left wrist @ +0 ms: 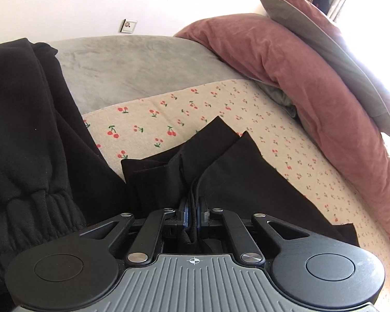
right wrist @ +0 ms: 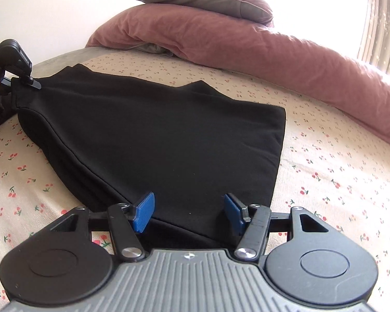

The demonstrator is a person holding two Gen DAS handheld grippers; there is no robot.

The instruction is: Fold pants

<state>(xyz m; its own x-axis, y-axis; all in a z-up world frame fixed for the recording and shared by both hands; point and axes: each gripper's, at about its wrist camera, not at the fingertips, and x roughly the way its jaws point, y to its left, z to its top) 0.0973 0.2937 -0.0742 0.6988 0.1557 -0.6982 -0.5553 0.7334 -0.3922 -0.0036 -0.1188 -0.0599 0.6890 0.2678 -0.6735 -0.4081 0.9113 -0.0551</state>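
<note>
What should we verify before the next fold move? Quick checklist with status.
1. Left gripper clamped on pants: ok, pads closed on black fabric.
2. Right gripper has a hold: not ok, open, pads either side of the near edge.
3. Pants lying flat on the cherry-print sheet: ok in right wrist view.
4. Other black garment clear of the fold: cannot tell, it sits close on the left.
5. Pink duvet away from pants: ok.

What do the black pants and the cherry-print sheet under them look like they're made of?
Black pants: probably a matte, soft knit, like jersey or fleece, with no sheen and limp folds. Cherry-print sheet: likely thin woven cotton, flat and matte, with small printed cherries. Neither can be confirmed by sight.
</note>
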